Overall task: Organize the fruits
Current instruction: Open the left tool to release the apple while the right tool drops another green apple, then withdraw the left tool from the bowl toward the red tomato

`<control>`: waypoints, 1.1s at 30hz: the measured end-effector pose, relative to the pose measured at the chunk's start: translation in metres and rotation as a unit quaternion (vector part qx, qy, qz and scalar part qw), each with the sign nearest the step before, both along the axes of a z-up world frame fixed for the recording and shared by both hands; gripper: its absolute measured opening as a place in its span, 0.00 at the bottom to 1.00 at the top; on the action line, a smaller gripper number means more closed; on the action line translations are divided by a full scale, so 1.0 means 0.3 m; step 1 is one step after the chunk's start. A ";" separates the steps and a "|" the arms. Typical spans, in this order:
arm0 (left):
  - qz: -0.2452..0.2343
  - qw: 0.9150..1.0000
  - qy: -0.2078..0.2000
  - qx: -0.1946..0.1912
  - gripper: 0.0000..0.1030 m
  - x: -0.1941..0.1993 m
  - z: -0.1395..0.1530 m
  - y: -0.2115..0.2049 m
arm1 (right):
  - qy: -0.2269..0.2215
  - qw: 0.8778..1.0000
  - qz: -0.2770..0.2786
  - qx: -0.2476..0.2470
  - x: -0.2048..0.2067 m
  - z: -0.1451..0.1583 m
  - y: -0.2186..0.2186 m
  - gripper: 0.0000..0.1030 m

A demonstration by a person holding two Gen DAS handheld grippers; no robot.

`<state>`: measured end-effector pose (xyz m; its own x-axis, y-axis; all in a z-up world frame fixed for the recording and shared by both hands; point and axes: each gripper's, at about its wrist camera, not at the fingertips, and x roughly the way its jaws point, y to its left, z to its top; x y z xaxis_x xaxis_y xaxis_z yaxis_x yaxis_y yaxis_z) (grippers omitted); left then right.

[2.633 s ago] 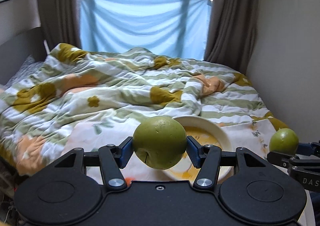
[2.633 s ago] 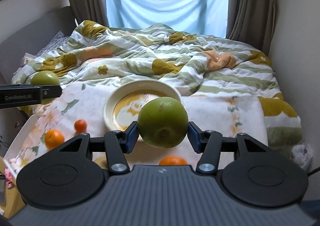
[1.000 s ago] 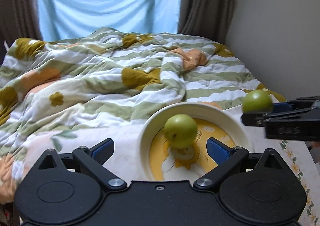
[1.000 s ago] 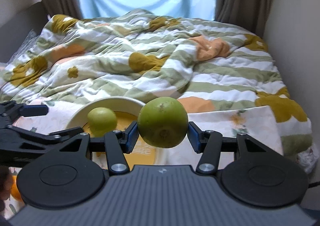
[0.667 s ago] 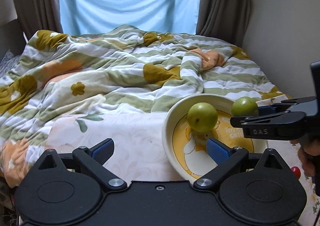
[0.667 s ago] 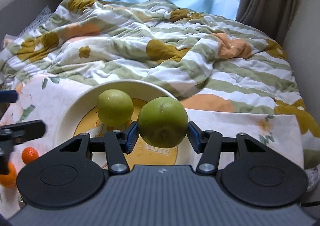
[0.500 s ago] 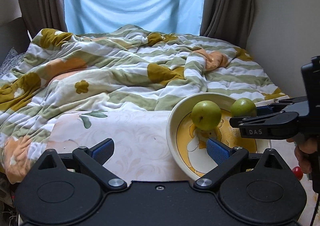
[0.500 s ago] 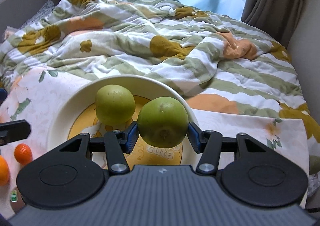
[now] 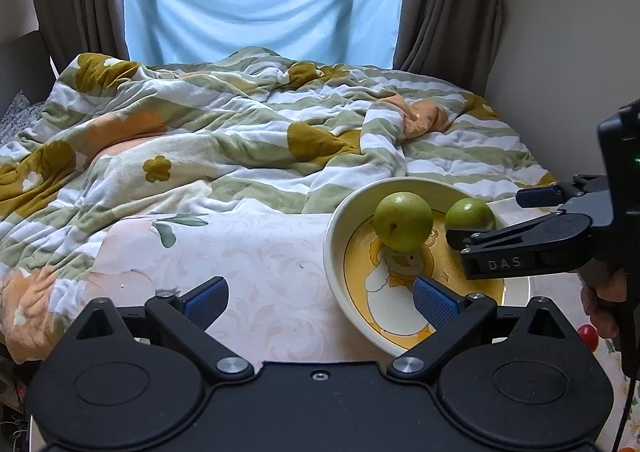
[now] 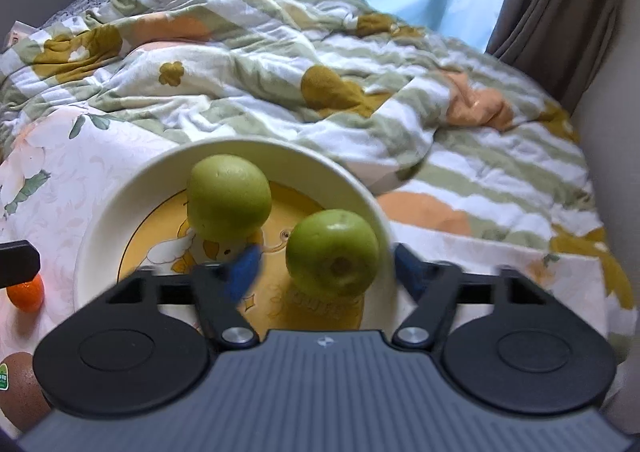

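Two green fruits (image 10: 229, 196) (image 10: 333, 252) side by side in cream bowl (image 10: 120, 204).

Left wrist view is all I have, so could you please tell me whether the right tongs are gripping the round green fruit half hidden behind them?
Observer: No. The right tongs are opening, and both blue pads stand clear of that round green fruit.
Operator: Thank you. Is it down in the bowl?
Observer: It appears to rest on the yellow floor of the cream ceramic bowl, close to the right-hand rim.
Operator: Is any fruit outside the bowl on the other side?
Observer: Yes, a small round orange fruit lies on the floral cloth just left of the bowl.
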<state>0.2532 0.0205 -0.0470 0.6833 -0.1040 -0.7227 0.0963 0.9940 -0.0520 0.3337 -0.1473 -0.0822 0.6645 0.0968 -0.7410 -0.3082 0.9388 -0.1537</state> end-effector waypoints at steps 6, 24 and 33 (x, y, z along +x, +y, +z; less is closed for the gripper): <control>-0.012 1.000 -0.005 0.002 0.98 -0.007 0.024 -0.014 | -0.003 1.000 -0.015 0.016 -0.029 0.038 -0.035 1.00; -0.018 0.998 -0.064 0.022 0.98 -0.211 0.226 -0.071 | -0.025 0.996 -0.067 0.057 -0.334 0.310 -0.176 1.00; 0.003 0.997 -0.071 0.030 0.98 -0.413 0.260 -0.118 | -0.033 0.994 -0.081 0.066 -0.588 0.388 -0.270 1.00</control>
<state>0.1293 -0.0150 0.0310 0.7800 -0.0595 -0.6229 0.0925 0.9955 0.0206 0.1575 -0.2283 0.0341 0.7259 0.0783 -0.6833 -0.1449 0.9886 -0.0405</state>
